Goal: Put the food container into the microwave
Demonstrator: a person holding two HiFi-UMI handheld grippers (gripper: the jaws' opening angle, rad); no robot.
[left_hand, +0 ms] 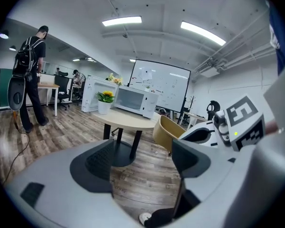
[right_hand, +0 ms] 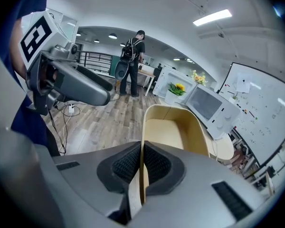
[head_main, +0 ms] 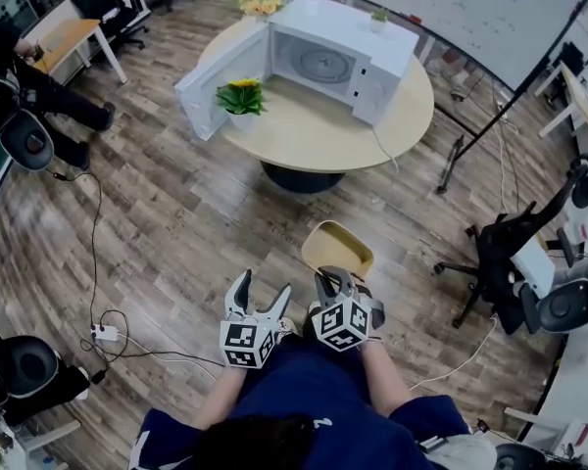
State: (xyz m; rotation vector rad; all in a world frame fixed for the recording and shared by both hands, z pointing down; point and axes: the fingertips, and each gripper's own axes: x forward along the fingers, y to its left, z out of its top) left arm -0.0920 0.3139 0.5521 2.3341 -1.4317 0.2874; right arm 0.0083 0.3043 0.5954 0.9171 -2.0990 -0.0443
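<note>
Jaws of the right gripper clamp the container rim, over the floor; left gripper is open, empty. Carrying step — next, walk to the microwave at the far edge of the table.

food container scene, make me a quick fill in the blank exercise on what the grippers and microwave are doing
1. The right gripper is shut on the rim of the ___.
2. The left gripper is ___, with nothing between its jaws.
3. The microwave stands on a round ___.
4. Its door is ___.
Missing words: container; open; table; open.
</note>
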